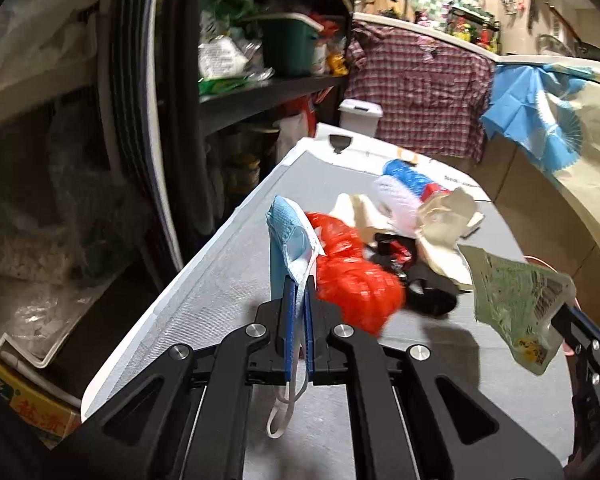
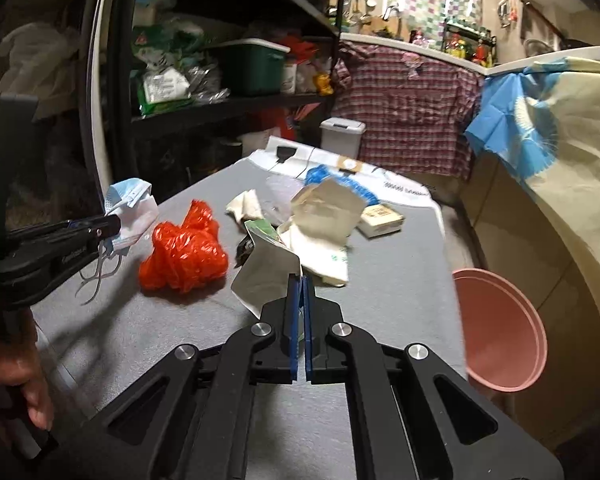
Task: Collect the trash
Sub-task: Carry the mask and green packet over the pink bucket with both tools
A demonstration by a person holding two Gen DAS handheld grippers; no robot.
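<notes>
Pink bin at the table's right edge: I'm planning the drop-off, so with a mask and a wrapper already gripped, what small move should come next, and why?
Probably carry the right tool sideways over the pink bin first. It is shut on the green wrapper, clear of the table, and the bin sits just beside it. The left tool, shut on the blue face mask, is farther away and can follow.

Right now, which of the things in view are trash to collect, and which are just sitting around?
For the job:
- face mask, in the left claw
- green wrapper, in the right claw
- red plastic bag
- crumpled paper
- pink bin

Just lying about:
- plaid shirt
- green tub
- blue cloth
</notes>
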